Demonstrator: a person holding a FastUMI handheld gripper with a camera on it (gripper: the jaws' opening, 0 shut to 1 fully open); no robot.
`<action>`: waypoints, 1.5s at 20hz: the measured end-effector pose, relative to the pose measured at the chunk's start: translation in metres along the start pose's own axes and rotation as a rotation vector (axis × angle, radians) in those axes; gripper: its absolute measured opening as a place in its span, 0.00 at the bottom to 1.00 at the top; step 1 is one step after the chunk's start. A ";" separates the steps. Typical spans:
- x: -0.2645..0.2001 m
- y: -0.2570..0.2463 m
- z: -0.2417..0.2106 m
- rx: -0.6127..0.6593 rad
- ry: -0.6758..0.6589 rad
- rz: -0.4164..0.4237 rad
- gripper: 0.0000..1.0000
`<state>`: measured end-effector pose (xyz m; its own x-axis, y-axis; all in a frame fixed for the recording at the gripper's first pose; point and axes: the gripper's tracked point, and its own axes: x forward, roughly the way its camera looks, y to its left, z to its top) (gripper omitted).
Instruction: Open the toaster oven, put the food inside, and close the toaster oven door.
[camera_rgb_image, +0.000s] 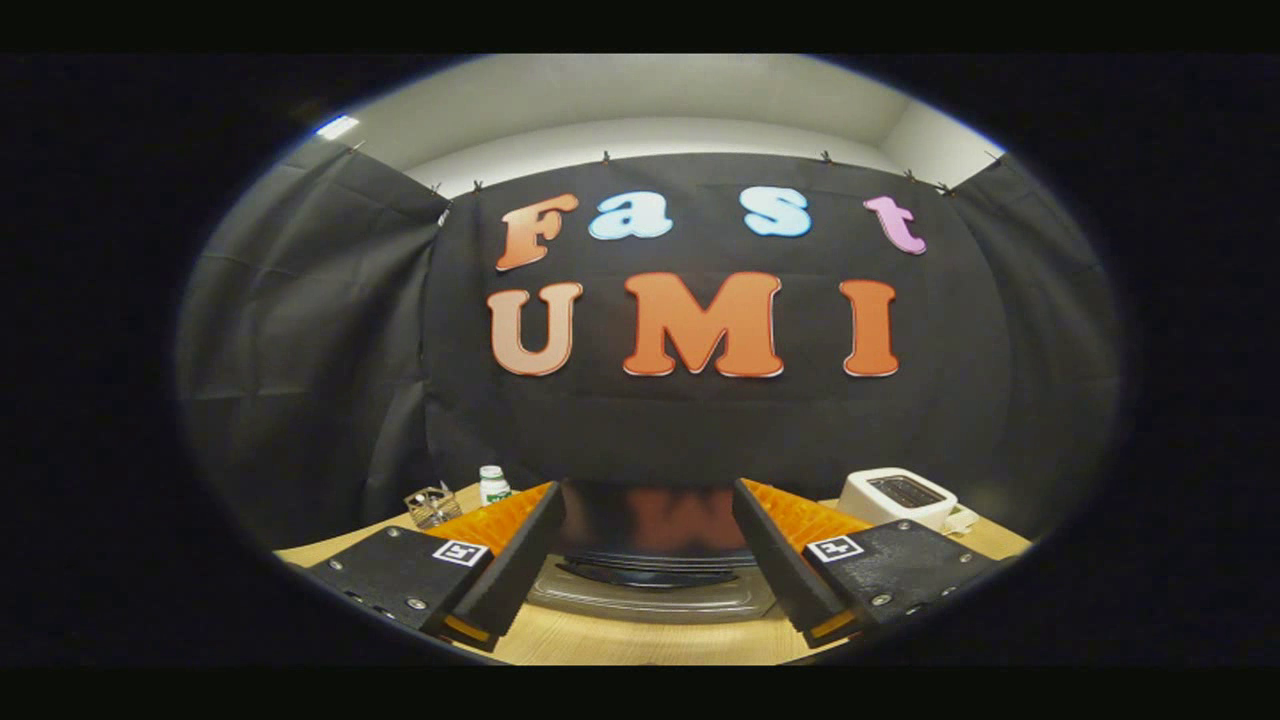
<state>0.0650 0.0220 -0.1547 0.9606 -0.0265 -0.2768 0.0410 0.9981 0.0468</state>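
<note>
Two fingers (535, 540) spread apart, gripping nothing.
I count one toaster oven (650, 560) between them, one white toaster (897, 497), one bottle (493, 484).

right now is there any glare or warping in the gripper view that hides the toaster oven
Gripper view: fisheye bends the table edge and cloth wall; the toaster oven between the open fingers of the gripper has a glossy front mirroring the wall, so its inside is unreadable; lighting dim, even.
</note>
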 end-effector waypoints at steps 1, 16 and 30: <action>0.007 -0.001 -0.011 0.003 0.026 -0.004 1.00; 0.034 0.003 -0.091 -0.014 0.176 -0.026 0.92; -0.062 0.024 -0.132 -0.055 0.298 0.100 0.73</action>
<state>-0.0300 0.0550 -0.2632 0.8357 0.0812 -0.5432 -0.0719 0.9967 0.0384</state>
